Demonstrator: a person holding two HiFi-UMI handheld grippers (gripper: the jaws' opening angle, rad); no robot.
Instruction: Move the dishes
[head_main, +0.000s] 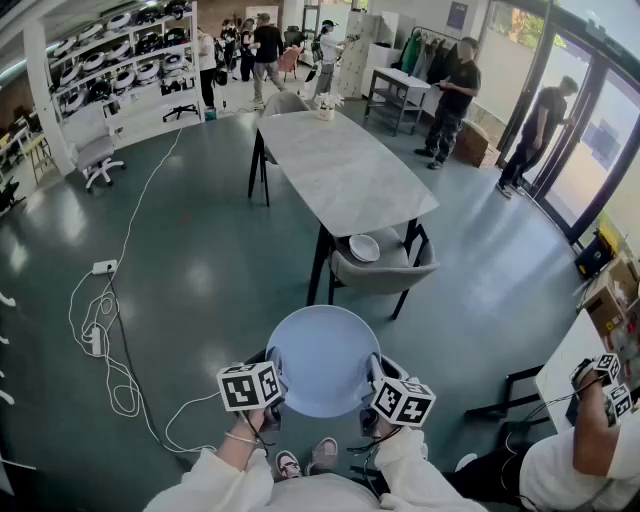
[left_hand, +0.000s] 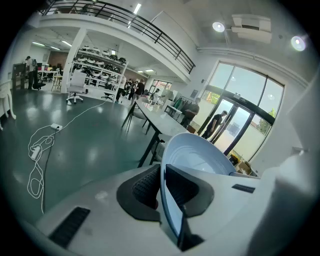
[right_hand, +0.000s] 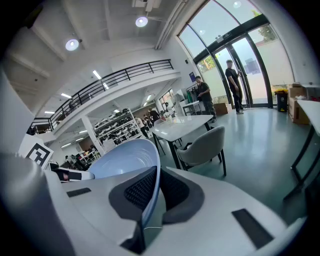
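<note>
**Big blue plate held up by both grippers**

The pale blue round plate (head_main: 322, 358) is in the air, right in front of the person, over the dark green floor (head_main: 200, 260). Its hollow side faces up, and being round it has no long axis. The left gripper (left_hand: 162, 192) pinches its left rim and the right gripper (right_hand: 156, 192) pinches its right rim. Farther off stand a grey padded chair (head_main: 385, 272) holding a small white bowl (head_main: 364, 248) and a long grey stone-top table (head_main: 340, 170). White cable loops (head_main: 110, 340) lie to the left, with open floor between.
</note>
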